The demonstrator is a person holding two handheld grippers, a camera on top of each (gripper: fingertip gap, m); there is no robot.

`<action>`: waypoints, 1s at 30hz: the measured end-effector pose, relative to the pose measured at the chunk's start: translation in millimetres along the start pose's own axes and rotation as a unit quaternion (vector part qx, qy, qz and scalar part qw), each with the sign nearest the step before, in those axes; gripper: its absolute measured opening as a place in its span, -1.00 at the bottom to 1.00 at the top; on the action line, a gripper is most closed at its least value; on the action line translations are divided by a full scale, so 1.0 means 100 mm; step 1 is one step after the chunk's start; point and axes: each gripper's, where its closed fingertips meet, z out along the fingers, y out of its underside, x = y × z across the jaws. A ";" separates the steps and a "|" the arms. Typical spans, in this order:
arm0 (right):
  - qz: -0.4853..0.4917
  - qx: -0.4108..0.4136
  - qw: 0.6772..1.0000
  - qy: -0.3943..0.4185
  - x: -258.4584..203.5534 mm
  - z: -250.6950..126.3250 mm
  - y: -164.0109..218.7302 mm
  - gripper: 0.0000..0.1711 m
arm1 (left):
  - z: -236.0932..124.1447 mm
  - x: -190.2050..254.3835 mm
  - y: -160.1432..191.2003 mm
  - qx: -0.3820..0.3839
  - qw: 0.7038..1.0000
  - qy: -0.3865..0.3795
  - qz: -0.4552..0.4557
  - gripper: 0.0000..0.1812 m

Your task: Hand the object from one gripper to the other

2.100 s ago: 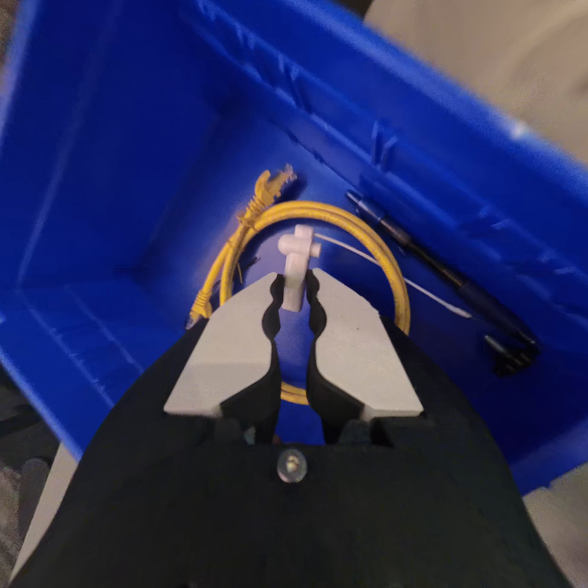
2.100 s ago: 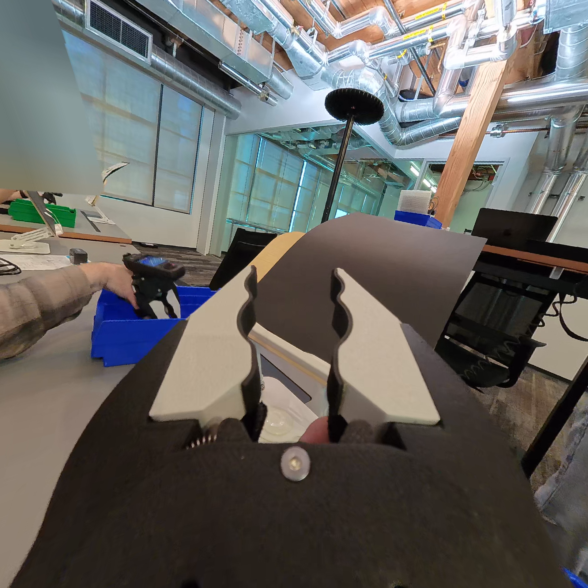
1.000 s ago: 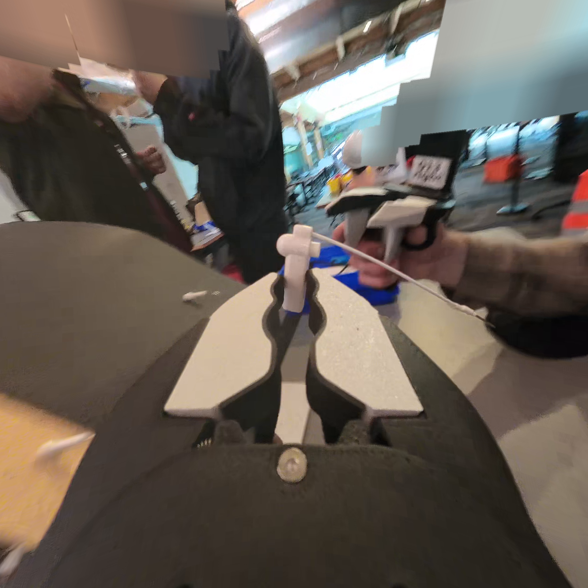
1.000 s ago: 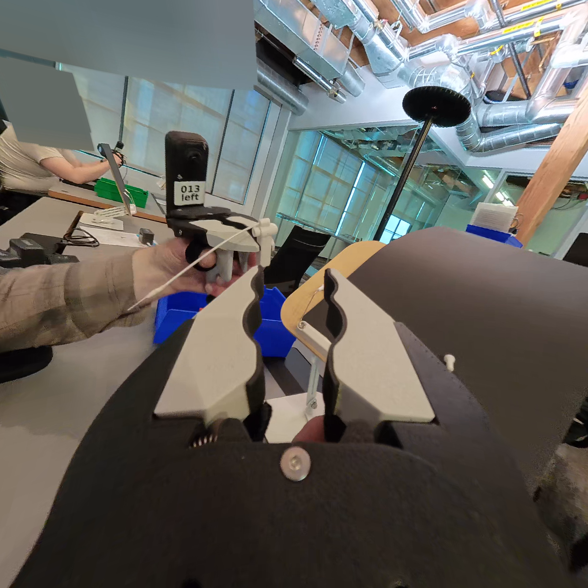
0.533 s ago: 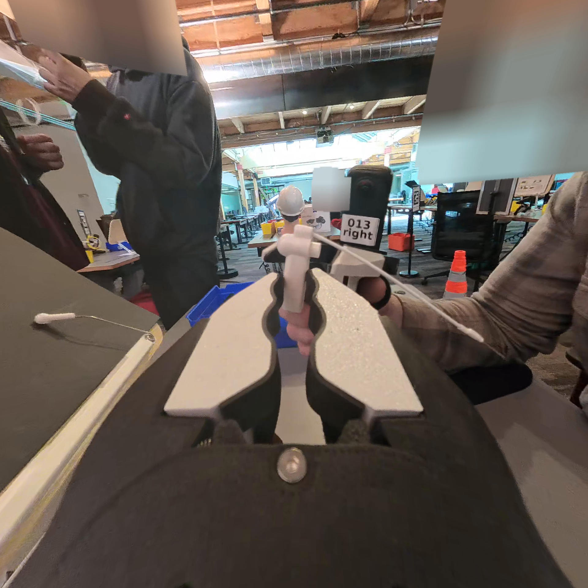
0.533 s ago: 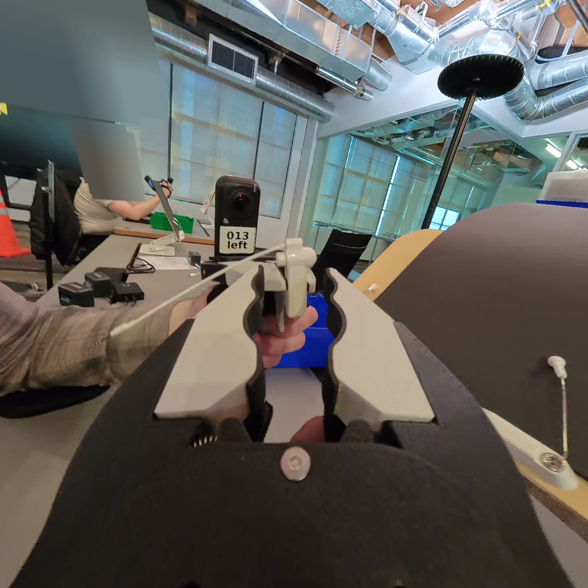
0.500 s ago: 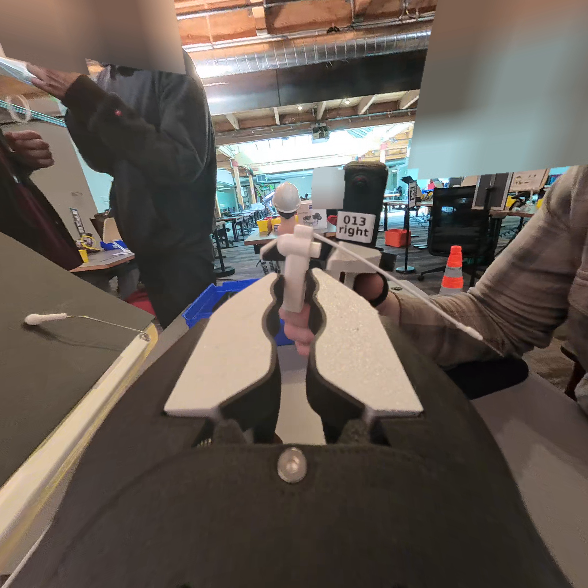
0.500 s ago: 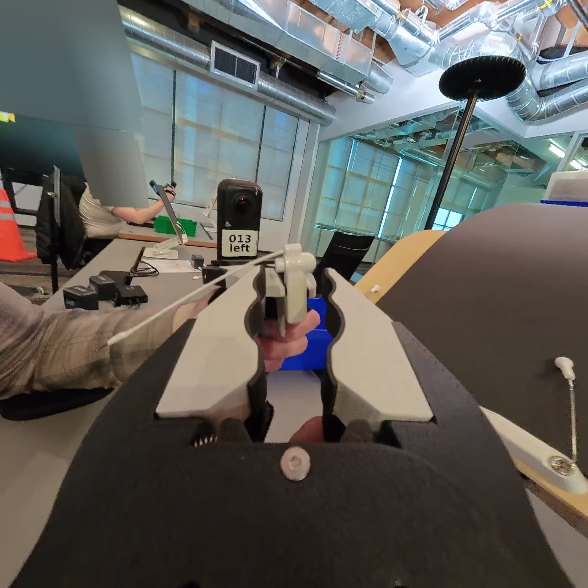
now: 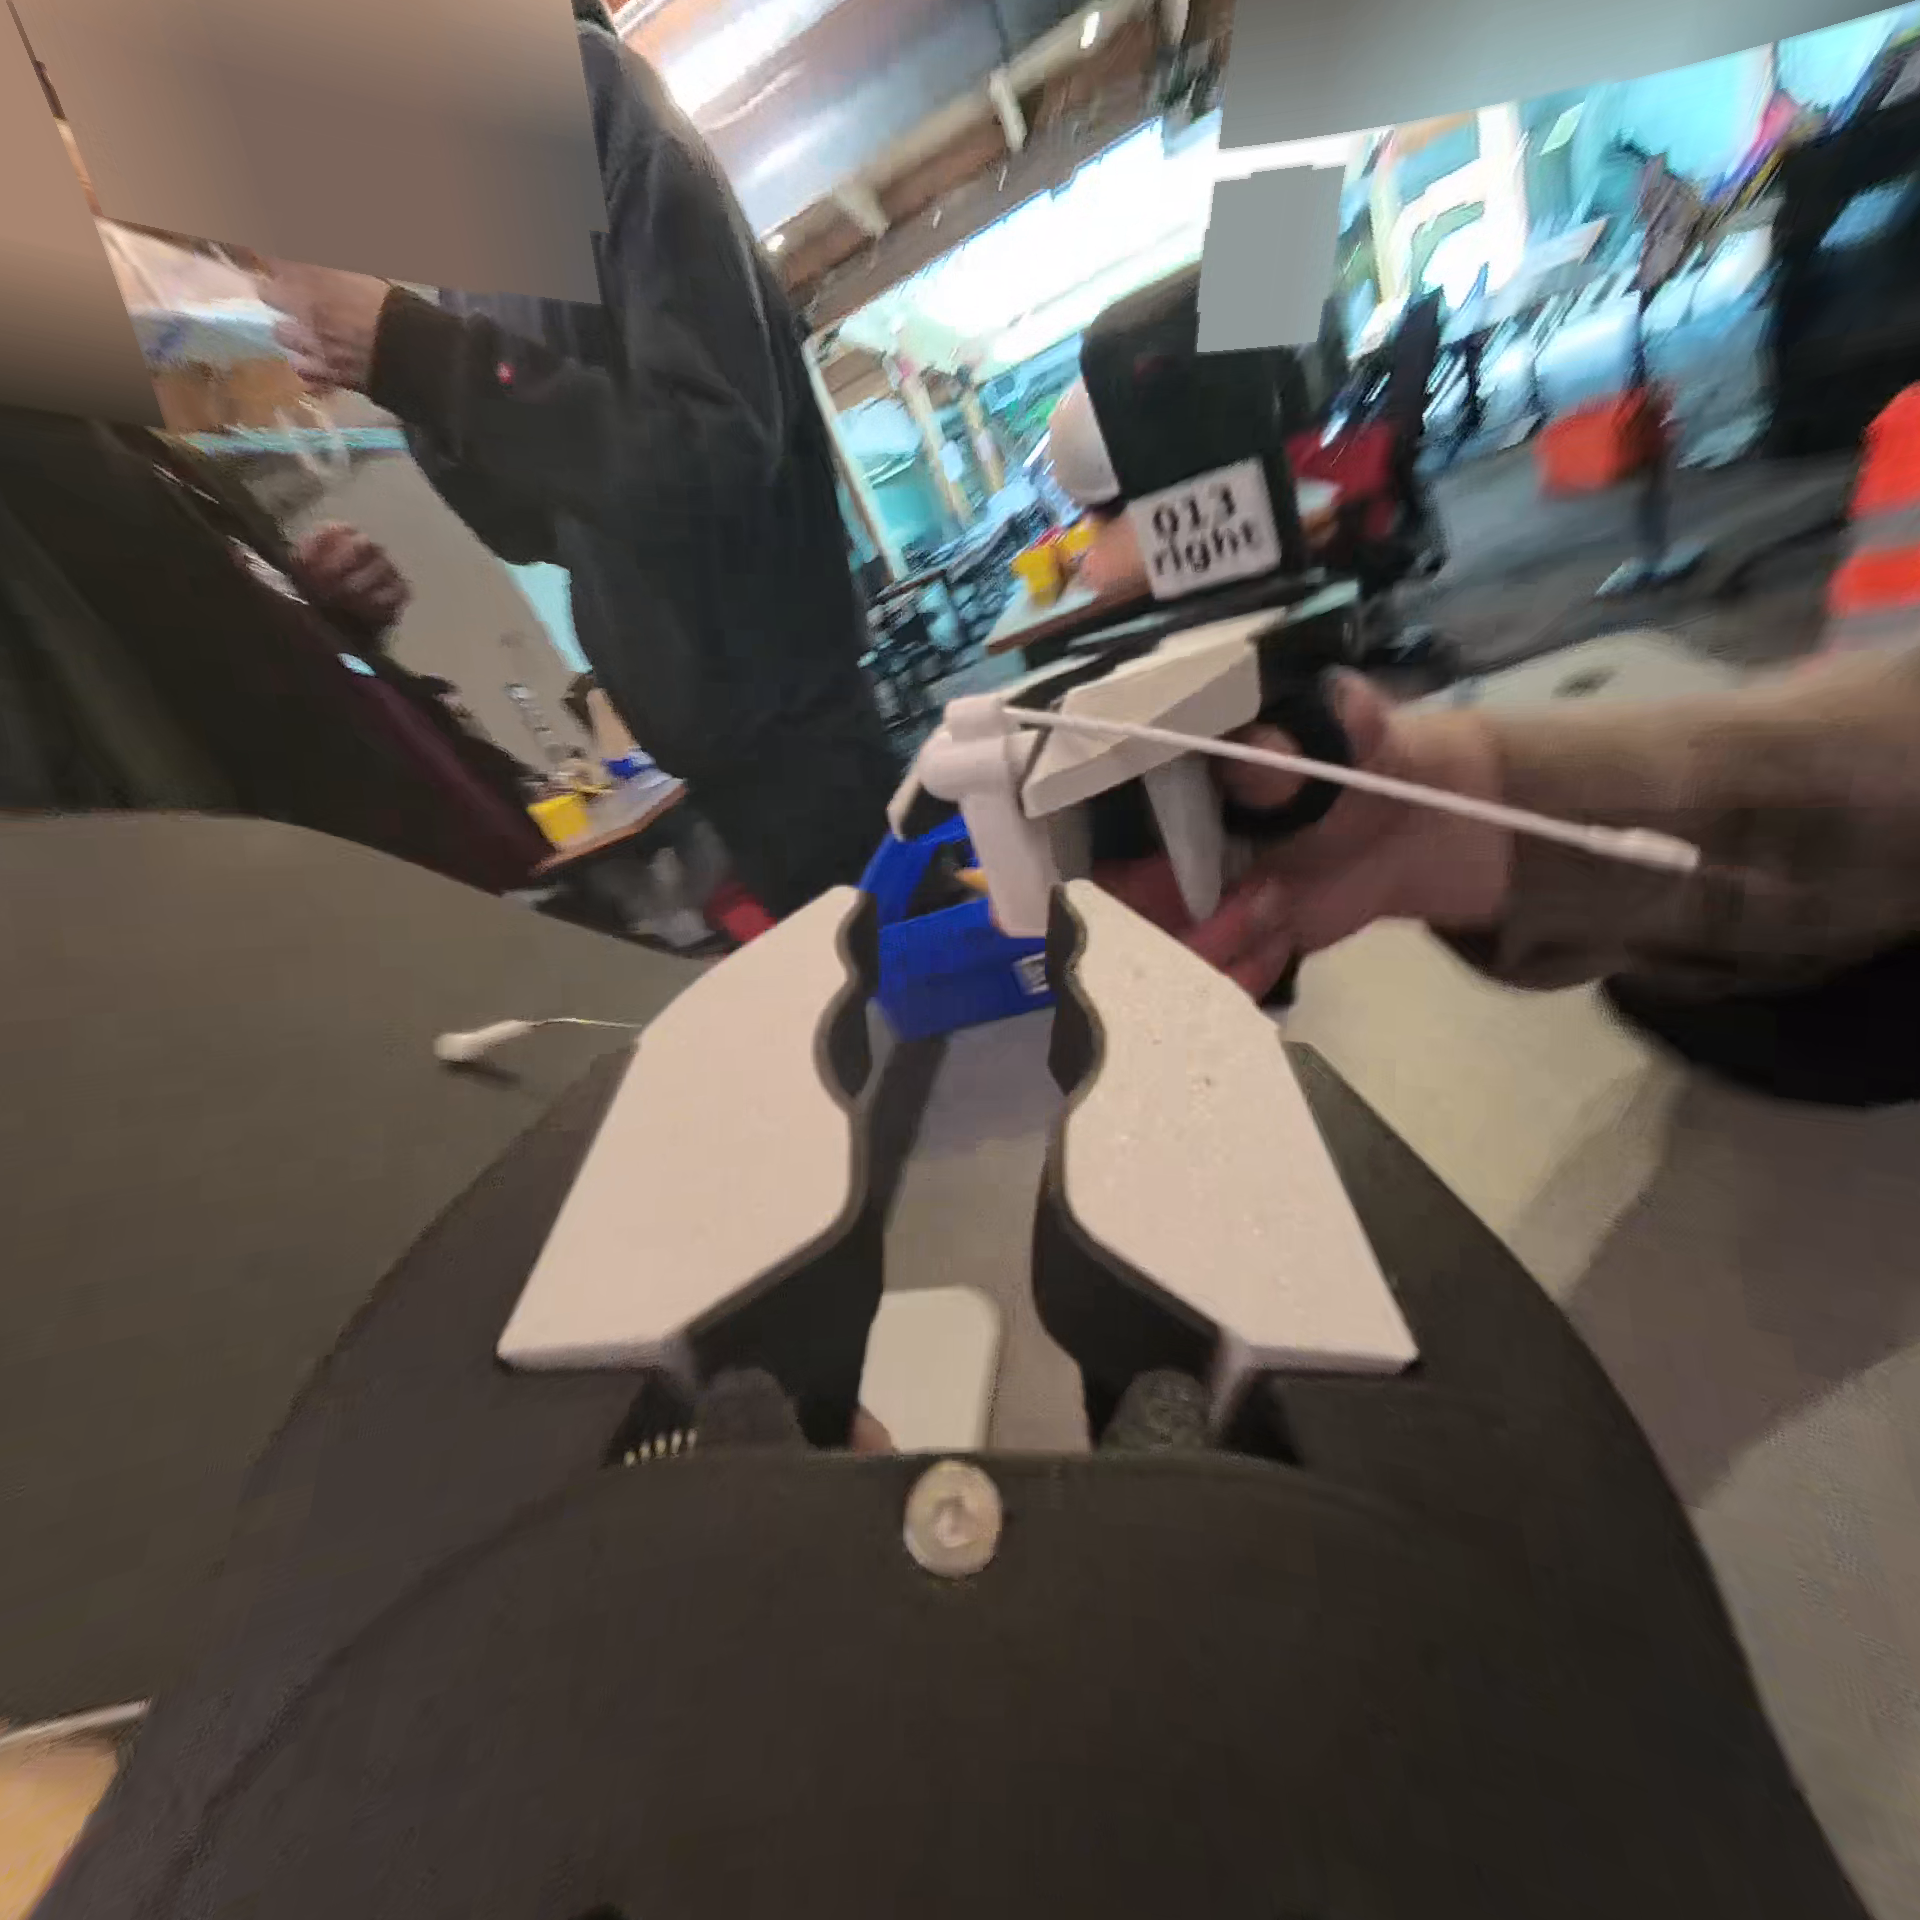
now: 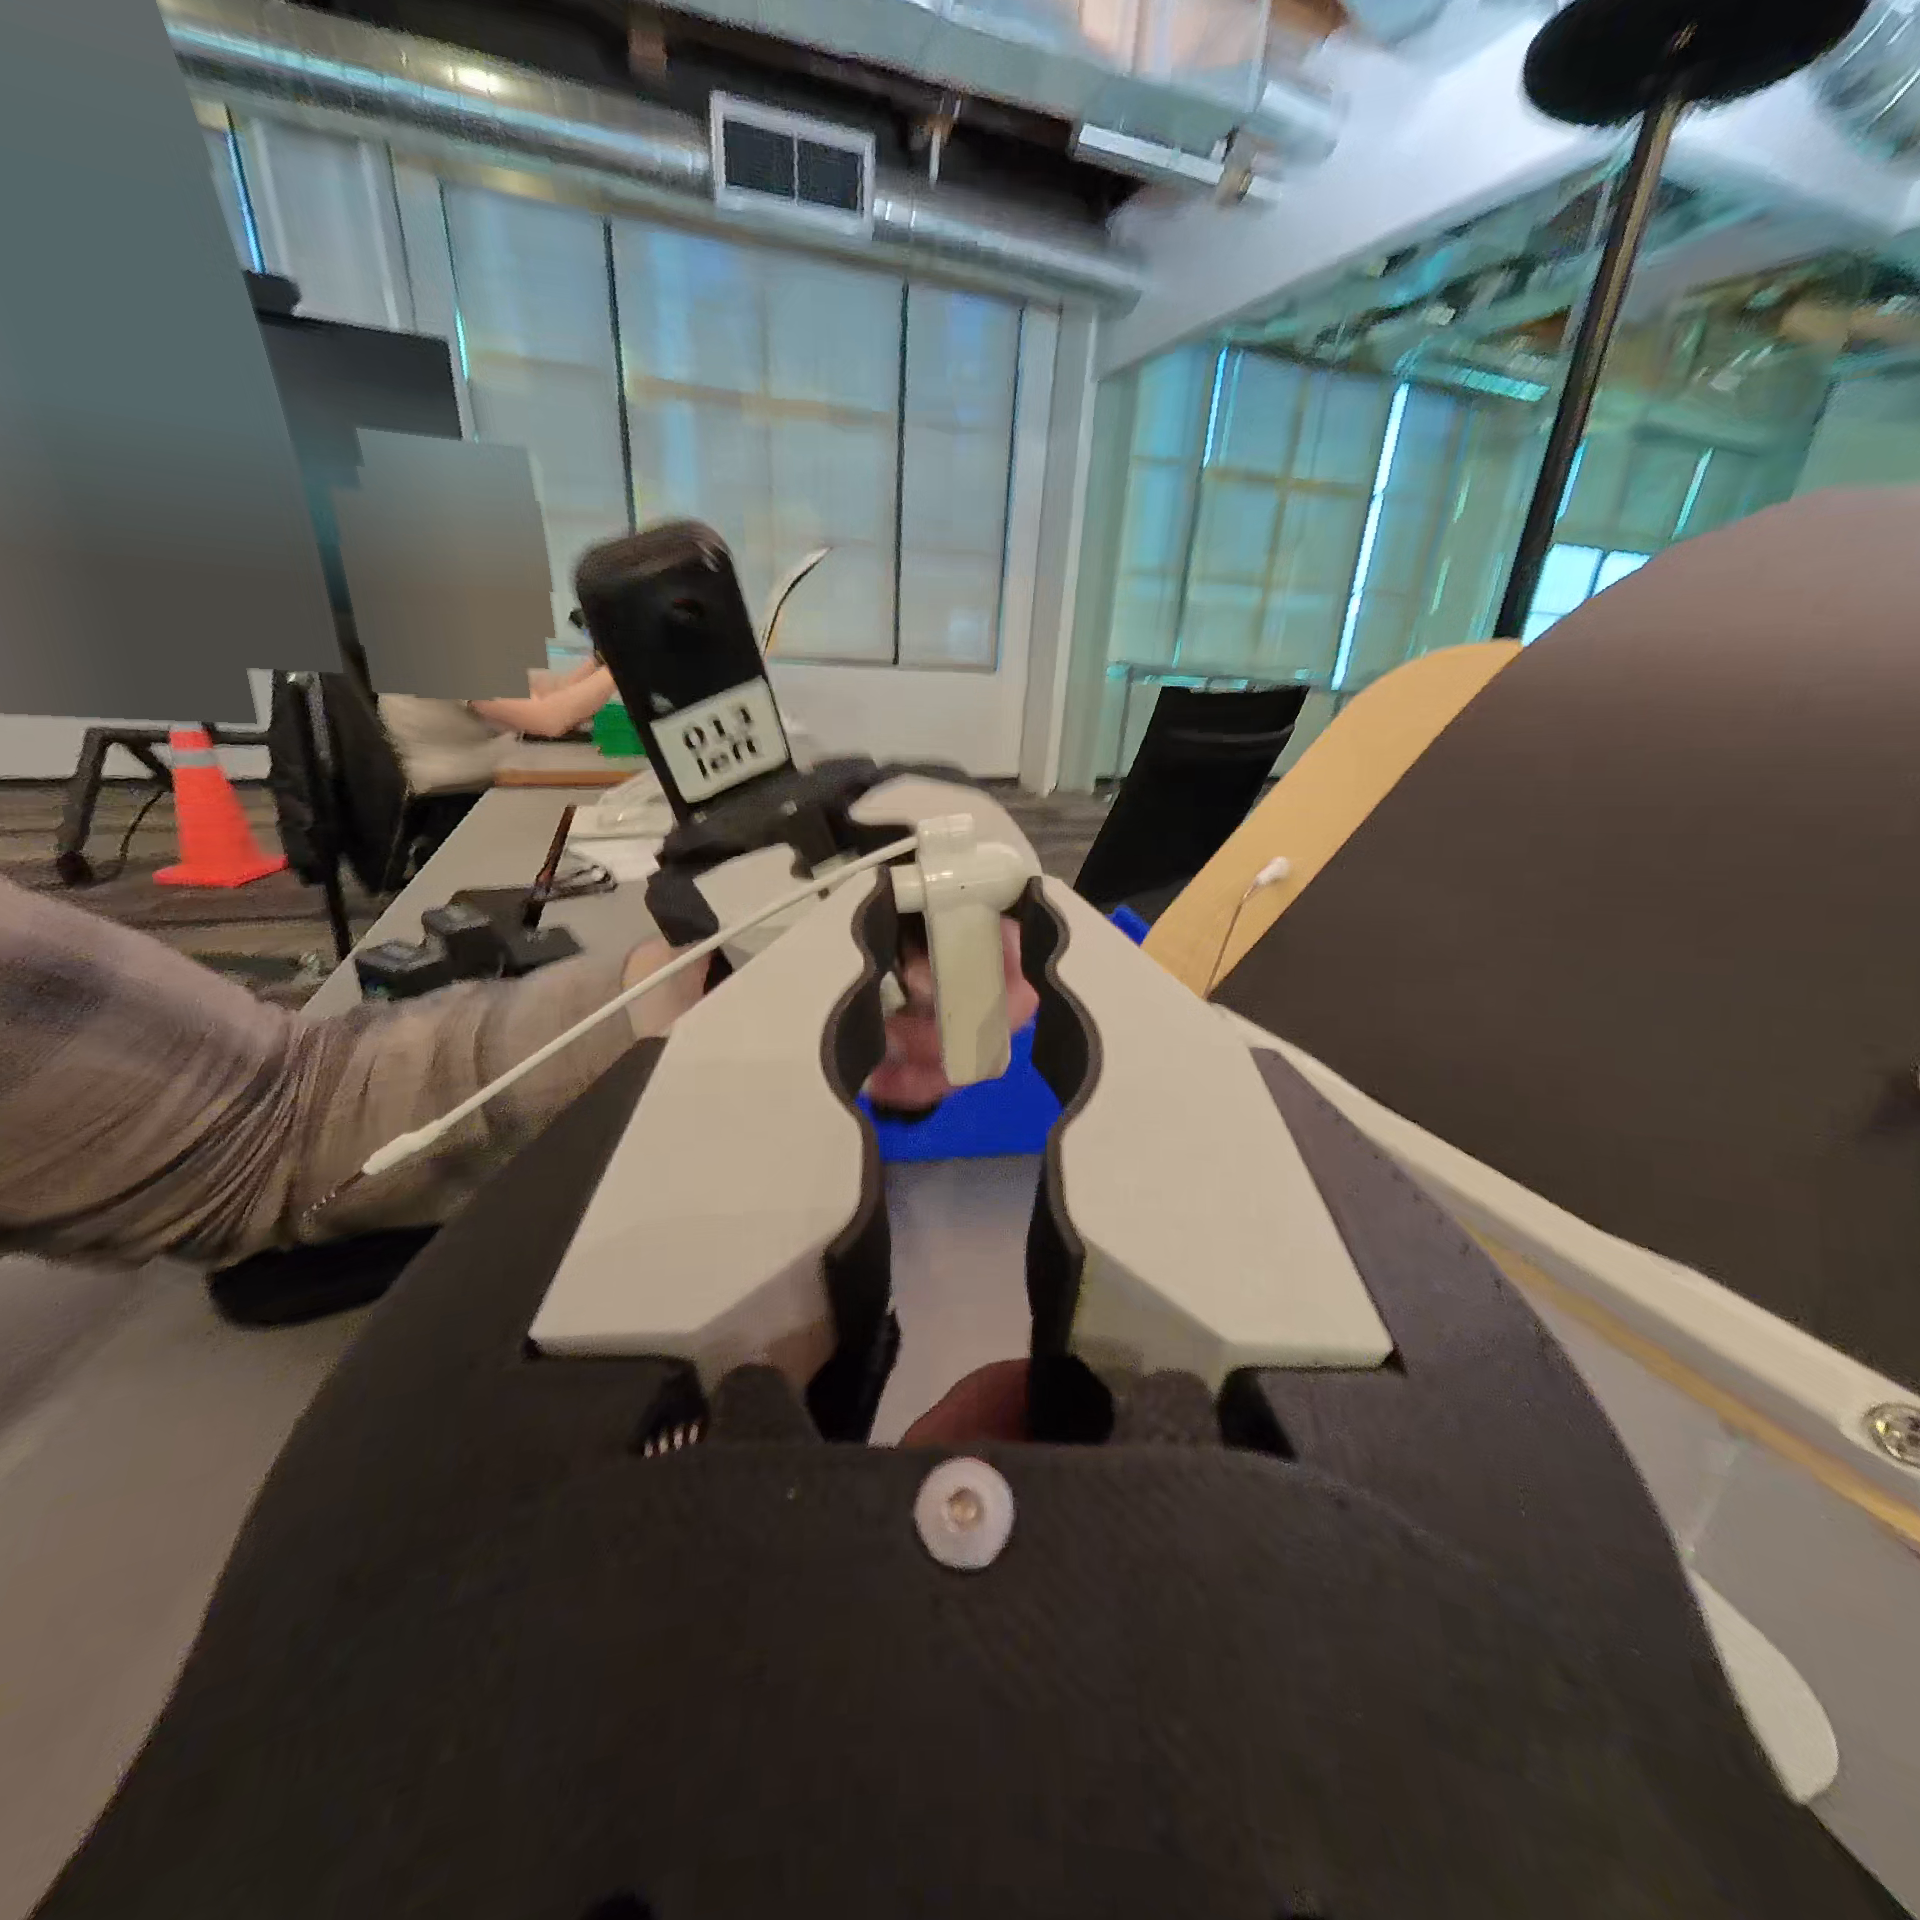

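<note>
The blue bin [image 9: 940,961] sits on the table beyond both grippers. Above it, my left gripper [image 9: 954,914] stands spread and empty. The white object [image 10: 961,935] sits upright at the tips of my right gripper [image 10: 951,914], stem between the jaws; I cannot tell if they pinch it. Its thin rod [image 10: 623,1003] trails toward my left sleeve.

The left hand-held gripper [image 9: 951,914] stands with its fingers spread and nothing between them. Just beyond its tips the right hand-held gripper [image 9: 1023,769] pinches a white T-shaped piece [image 9: 992,810] — a thin white rod runs off rightward. A blue bin [image 9: 935,966] sits behind on the grey table [image 9: 1455,1132].
</note>
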 end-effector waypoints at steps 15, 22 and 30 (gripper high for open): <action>0.044 -0.276 0.938 -0.203 -0.49 -0.45 0.91 -0.75 | 0.10 0.74 0.54 -0.256 0.892 0.104 0.357 -0.64; 0.051 -0.300 0.920 -0.247 -0.61 -0.56 1.01 -0.75 | 0.16 0.99 0.62 -0.264 0.880 0.149 0.366 -0.71; 0.050 -0.321 0.891 -0.318 -0.84 -0.74 1.09 -0.76 | 0.19 1.29 0.62 -0.251 0.886 0.209 0.329 -0.74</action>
